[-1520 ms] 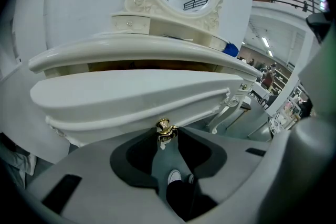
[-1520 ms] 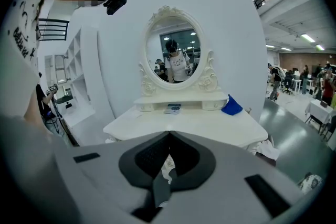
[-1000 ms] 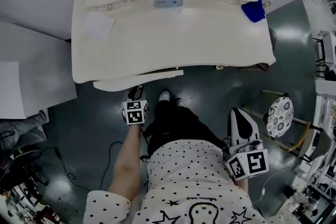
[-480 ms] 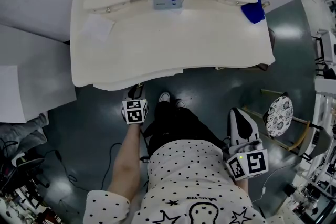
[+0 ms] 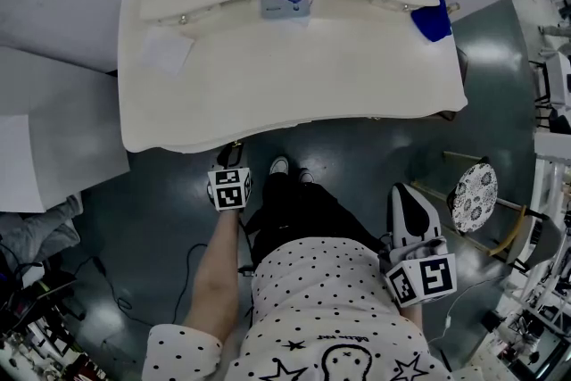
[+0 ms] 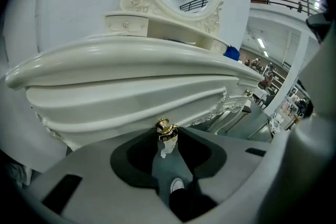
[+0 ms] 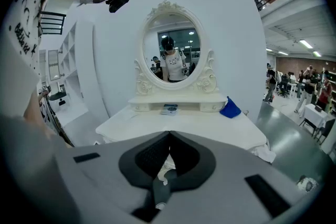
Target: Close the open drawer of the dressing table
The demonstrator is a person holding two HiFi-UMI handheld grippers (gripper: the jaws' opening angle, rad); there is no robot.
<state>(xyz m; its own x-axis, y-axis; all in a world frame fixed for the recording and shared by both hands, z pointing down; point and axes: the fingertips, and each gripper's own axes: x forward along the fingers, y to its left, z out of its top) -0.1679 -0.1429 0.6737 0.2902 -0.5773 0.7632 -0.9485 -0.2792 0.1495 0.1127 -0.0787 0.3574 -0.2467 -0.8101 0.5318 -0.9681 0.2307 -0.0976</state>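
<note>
A wide cream surface (image 5: 294, 85) with an oval mirror (image 7: 170, 47) stands ahead, its drawer (image 6: 131, 107) tucked under the front edge and seemingly almost home. The left claw (image 6: 166, 137) is clamped on the drawer's small gold knob (image 6: 165, 126); the right claw (image 7: 169, 135), well back from it, is pressed together on nothing. To finish well, push straight in until the front sits flush, then release before drawing back.
</note>
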